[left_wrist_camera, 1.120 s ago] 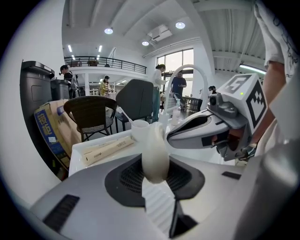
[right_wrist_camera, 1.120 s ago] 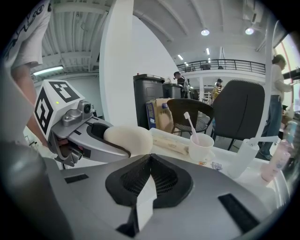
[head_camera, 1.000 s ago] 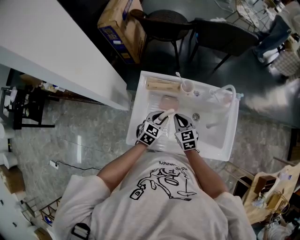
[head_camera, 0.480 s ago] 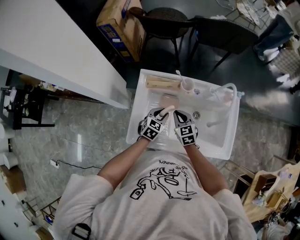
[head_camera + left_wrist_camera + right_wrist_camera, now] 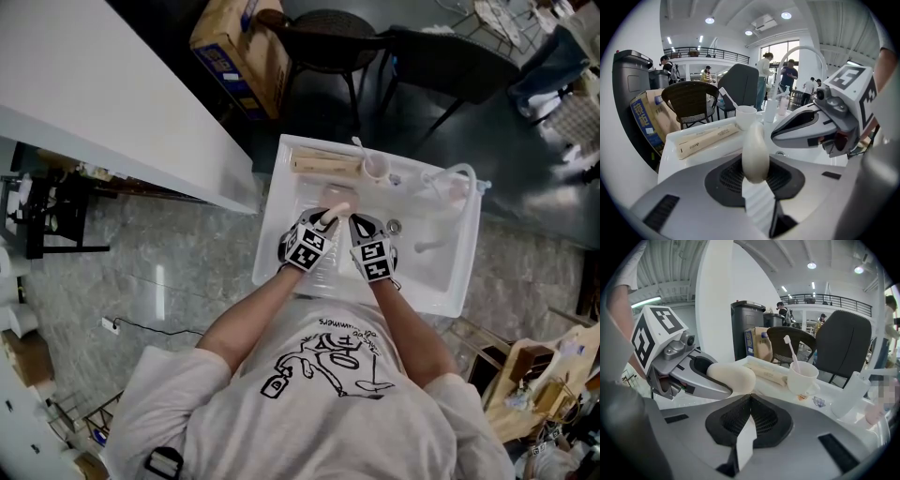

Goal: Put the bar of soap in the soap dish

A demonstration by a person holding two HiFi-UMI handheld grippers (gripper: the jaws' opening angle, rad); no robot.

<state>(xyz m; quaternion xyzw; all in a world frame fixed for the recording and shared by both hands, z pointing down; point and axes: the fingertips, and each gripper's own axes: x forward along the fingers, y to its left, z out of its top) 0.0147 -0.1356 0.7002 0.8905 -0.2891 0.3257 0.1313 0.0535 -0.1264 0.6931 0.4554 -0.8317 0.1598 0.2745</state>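
Observation:
The cream bar of soap [image 5: 755, 151] stands on edge between the jaws of my left gripper [image 5: 755, 165], which is shut on it. In the head view the left gripper [image 5: 329, 215] holds the soap [image 5: 337, 208] low over the white sink [image 5: 281, 234]. A pale pinkish soap dish [image 5: 322, 193] shows faintly just beyond the soap and is mostly hidden. My right gripper [image 5: 357, 224] hangs close beside the left one, shut, with nothing in it. From the right gripper view [image 5: 750, 402] the soap [image 5: 732, 377] appears just ahead and to the left.
On the sink's back ledge lie a long beige box [image 5: 325, 166] and a white cup with a toothbrush [image 5: 375, 171]. A curved faucet [image 5: 456, 180] stands at the right and the drain [image 5: 394, 227] sits mid-basin. A white counter [image 5: 103, 103], chairs and a cardboard box surround the sink.
Both grippers have sunk and moved farther over the basin, toward the back ledge. The soap now covers most of the pinkish dish that showed plainly before.

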